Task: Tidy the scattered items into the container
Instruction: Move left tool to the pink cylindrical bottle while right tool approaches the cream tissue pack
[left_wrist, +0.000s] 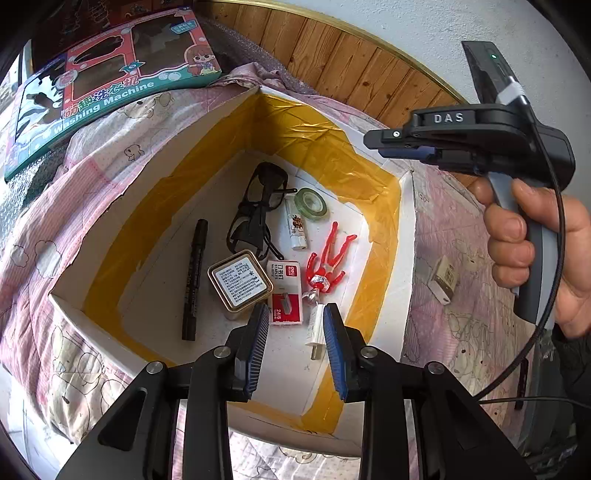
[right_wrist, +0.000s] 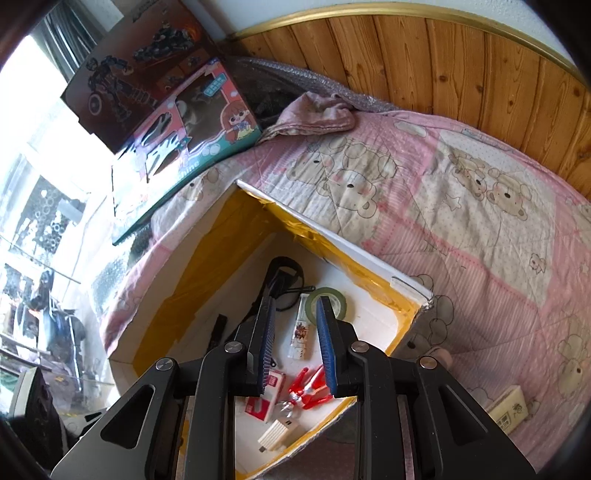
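Observation:
A white box (left_wrist: 406, 236) lined with yellow tape sits on the pink quilt. It holds black glasses (left_wrist: 258, 206), a green tape roll (left_wrist: 311, 203), a white lighter (left_wrist: 297, 229), a red figure (left_wrist: 327, 266), a staples box (left_wrist: 286, 295), a square tin (left_wrist: 240, 282), a black marker (left_wrist: 194, 280) and a white plug (left_wrist: 316, 328). My left gripper (left_wrist: 297, 314) hovers open and empty over the box's near end. My right gripper (right_wrist: 295, 306), held by a hand, also stands open and empty above the box (right_wrist: 332, 230). A small beige pack (left_wrist: 443, 278) (right_wrist: 508, 410) lies on the quilt outside the box.
A toy washing machine carton (left_wrist: 110, 85) (right_wrist: 192, 147) leans at the back left, with a dark toy carton (right_wrist: 136, 70) behind it. A wooden headboard (right_wrist: 443, 62) bounds the far side. The bear-print quilt (right_wrist: 461, 206) spreads to the right of the box.

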